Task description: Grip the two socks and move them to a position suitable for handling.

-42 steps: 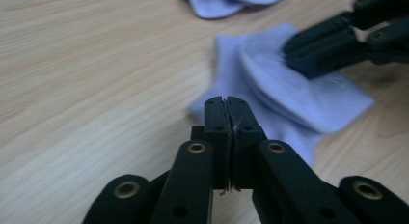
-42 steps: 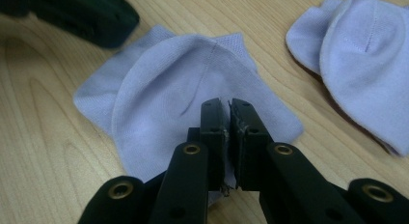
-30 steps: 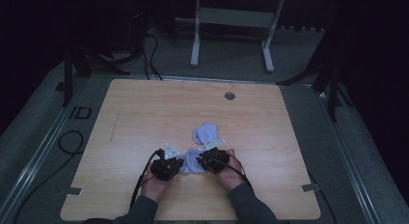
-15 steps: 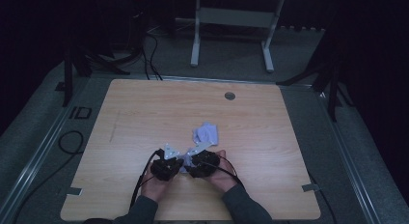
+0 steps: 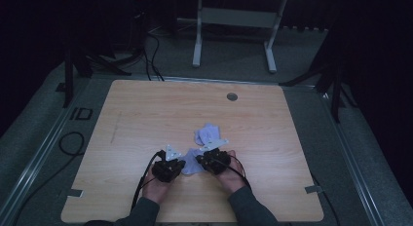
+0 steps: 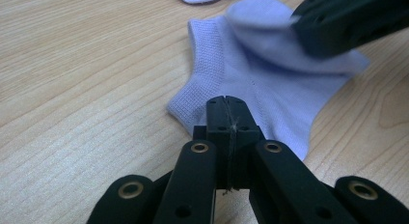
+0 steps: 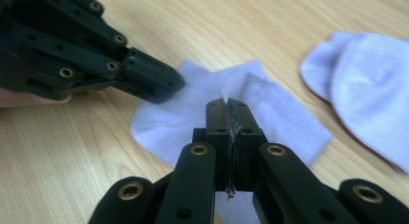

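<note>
Your left gripper [image 5: 176, 166] pinches one edge of the pale lilac sock [image 5: 191, 160] lying flat on the table [image 5: 146, 119], jaws pressed together on the fabric. Your right gripper [image 5: 204, 161] has just been closing and now pinches a raised fold of the sock. A second sock [image 5: 208, 133] lies just beyond.

2 black grippers, left gripper [image 5: 174, 165], right gripper [image 5: 200, 161], brass rivets, grey triangular plates, black cables, dark sleeves
</note>
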Demonstrator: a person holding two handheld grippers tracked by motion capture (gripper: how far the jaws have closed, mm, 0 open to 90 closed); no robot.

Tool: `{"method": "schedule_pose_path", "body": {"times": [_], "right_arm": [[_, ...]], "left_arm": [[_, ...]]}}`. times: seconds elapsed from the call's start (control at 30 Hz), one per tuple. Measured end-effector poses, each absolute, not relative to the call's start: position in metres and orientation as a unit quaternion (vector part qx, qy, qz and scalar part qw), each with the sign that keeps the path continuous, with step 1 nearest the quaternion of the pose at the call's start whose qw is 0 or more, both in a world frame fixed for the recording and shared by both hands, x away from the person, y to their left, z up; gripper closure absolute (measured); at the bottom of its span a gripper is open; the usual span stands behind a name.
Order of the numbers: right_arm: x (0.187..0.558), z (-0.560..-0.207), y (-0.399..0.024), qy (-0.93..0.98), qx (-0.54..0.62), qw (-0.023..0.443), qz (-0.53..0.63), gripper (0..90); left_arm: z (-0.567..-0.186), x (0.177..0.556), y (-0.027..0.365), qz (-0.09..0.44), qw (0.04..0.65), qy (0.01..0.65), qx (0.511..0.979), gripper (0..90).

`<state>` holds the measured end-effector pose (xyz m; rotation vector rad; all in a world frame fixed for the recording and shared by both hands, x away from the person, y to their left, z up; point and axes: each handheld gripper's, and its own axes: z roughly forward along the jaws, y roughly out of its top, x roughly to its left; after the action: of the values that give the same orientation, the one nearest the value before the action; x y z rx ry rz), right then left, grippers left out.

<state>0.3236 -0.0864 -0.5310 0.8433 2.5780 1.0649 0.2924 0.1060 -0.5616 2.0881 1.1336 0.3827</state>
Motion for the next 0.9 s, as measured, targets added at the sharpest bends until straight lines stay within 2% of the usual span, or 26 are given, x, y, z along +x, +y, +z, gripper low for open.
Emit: {"method": "schedule_pose_path", "body": {"times": [0.47,0.9], "right_arm": [[0.323,-0.533,-0.146,0.850,0.357,0.132,0.363,88.5],[0.315,-0.538,-0.181,0.838,0.393,0.132,0.355,86.7]], "left_arm": [[-0.561,0.292,0.106,0.152,0.357,0.437,0.811,89.6],[-0.561,0.292,0.106,0.150,0.357,0.437,0.812,89.6]]}}
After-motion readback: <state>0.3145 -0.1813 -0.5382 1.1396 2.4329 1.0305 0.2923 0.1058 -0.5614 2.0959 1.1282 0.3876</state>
